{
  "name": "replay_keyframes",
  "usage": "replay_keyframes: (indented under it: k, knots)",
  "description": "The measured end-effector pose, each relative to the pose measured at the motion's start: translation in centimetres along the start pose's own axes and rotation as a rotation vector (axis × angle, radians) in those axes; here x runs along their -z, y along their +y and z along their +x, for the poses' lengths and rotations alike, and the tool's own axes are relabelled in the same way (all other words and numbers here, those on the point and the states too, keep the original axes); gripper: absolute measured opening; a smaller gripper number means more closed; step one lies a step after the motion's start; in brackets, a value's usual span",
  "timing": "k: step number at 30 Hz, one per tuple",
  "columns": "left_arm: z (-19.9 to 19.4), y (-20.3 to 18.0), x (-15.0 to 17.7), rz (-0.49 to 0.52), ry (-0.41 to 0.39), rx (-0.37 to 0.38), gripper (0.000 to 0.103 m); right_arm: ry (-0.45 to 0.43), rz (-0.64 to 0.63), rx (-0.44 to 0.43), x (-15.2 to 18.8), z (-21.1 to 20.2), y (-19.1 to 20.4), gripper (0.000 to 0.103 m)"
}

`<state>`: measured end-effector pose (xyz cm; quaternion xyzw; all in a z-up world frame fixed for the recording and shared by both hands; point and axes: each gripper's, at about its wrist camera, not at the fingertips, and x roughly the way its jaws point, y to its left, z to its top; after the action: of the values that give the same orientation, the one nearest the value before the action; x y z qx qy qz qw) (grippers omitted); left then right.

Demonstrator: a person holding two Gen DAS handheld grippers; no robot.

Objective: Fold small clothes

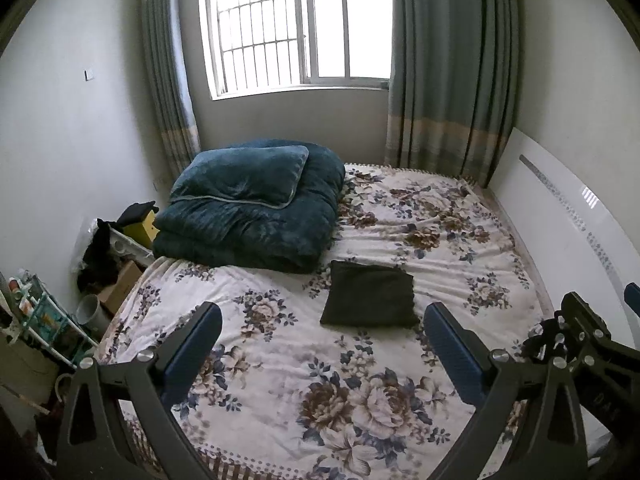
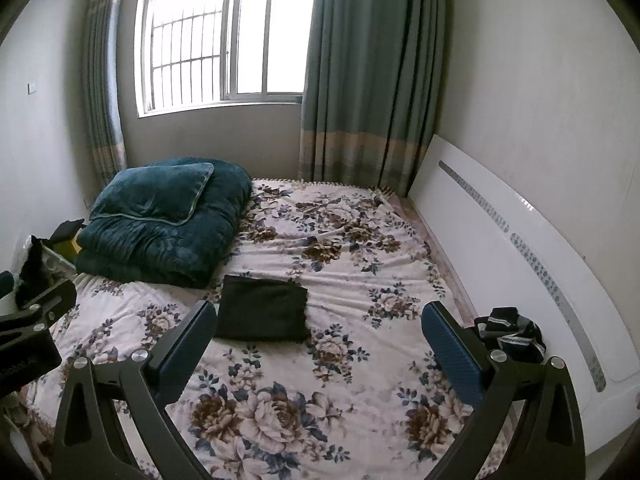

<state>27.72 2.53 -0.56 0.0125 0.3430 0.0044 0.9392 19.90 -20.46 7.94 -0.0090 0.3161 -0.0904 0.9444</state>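
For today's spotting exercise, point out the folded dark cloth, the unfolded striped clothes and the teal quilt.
folded dark cloth (image 1: 370,298), left wrist view, middle of its top face.
striped clothes (image 2: 514,334), right wrist view, middle of the heap.
teal quilt (image 2: 168,228), right wrist view, its front fold.

Bed with floral cream bedspread (image 1: 280,360) noted.
Folded dark garment (image 1: 370,300), teal plush quilt (image 1: 248,208) and striped black clothes (image 2: 510,334) are laid on it.

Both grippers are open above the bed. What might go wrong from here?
1. The unfolded dark garments lie bunched against the white headboard; the right gripper may grab several layers.
2. Reaching there could hit the headboard.
3. A low pass could drag the folded dark garment open.
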Motion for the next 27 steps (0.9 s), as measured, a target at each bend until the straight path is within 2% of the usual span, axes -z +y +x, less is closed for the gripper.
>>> replay_keyframes:
  k: [27]
  knots:
    - [-0.91, 0.50, 0.08, 0.005, -0.019, -0.009, 0.103, 0.004, -0.001, -0.004, 0.62, -0.62, 0.42, 0.103]
